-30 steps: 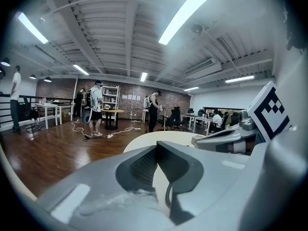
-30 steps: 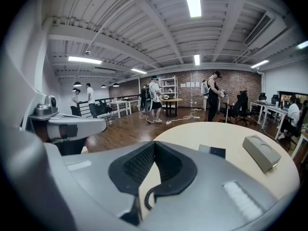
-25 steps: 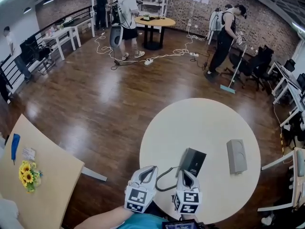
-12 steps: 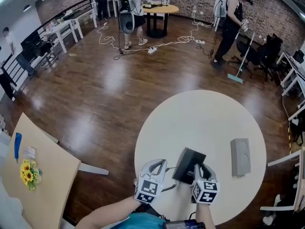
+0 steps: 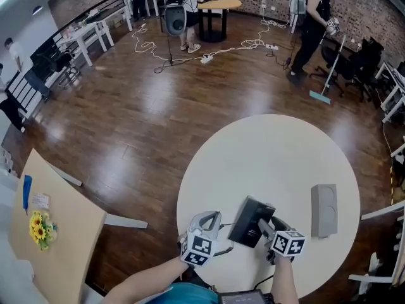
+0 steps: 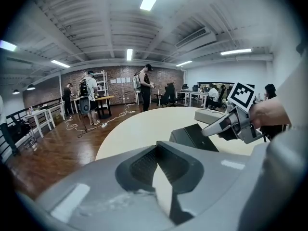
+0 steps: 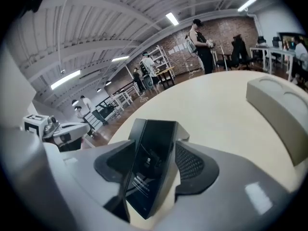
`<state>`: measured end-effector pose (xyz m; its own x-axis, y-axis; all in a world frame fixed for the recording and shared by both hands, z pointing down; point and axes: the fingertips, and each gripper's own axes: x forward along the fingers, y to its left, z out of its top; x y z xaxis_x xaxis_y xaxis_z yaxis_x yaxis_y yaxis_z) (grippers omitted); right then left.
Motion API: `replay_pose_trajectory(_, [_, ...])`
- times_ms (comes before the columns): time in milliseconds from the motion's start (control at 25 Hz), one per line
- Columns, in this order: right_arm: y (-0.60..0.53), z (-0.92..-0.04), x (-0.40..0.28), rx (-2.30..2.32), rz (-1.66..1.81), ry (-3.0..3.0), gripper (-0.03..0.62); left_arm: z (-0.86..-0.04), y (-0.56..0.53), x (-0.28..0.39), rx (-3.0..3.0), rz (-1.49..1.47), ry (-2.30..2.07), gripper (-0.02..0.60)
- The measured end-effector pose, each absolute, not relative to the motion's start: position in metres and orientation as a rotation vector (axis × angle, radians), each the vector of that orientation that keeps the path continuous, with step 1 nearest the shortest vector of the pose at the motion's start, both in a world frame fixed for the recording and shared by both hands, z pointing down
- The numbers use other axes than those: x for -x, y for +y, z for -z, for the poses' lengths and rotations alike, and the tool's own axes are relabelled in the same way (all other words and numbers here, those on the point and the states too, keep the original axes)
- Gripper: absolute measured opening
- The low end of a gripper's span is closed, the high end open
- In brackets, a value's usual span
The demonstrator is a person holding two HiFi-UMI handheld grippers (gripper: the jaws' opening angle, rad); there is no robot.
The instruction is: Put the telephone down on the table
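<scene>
The black telephone [image 5: 250,220] rests on the round cream table [image 5: 272,157] near its front edge, with a dark cord [image 5: 223,225] trailing left. My right gripper [image 5: 262,224] is at the phone's right side, its jaws opening. In the right gripper view the telephone [image 7: 151,162] stands between the spread jaws of the right gripper [image 7: 155,150], and a gap shows beside it. My left gripper [image 5: 213,218] hovers just left of the phone, shut with nothing in it. In the left gripper view, beyond the left gripper [image 6: 157,148], are the telephone [image 6: 195,137] and the right gripper [image 6: 206,133].
A grey box [image 5: 323,210] lies on the table to the right of the phone. A wooden table [image 5: 63,246] with yellow flowers [image 5: 38,230] stands at the left. Several people, a person with a broom [image 5: 313,24] and cables are far off on the wood floor.
Both grippers have sunk toward the table with the telephone, which has come down onto it. The right jaws have spread away from the phone. The left gripper stays shut.
</scene>
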<state>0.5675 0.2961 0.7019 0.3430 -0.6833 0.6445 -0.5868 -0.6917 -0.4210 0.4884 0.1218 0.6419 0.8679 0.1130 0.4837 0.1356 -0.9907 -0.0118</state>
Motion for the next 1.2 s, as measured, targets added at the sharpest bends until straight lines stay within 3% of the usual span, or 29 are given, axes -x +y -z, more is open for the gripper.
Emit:
replay_pose_trajectory(200, [0.293, -0.730, -0.572, 2.222, 1.328, 1.252, 0.275, -0.654, 0.116, -0.483, 2.997, 0.830, -0.164, 0.015])
replay_pose_trajectory(880, [0.252, -0.757, -0.540, 1.727, 1.456, 1.501, 0.268, -0.660, 0.107, -0.483, 3.035, 0.871, -0.078, 0.014])
replay_pose_trajectory(1200, [0.252, -0.749, -0.533, 1.615, 1.431, 1.613, 0.169, -0.662, 0.095, -0.474, 3.048, 0.884, -0.002, 0.014])
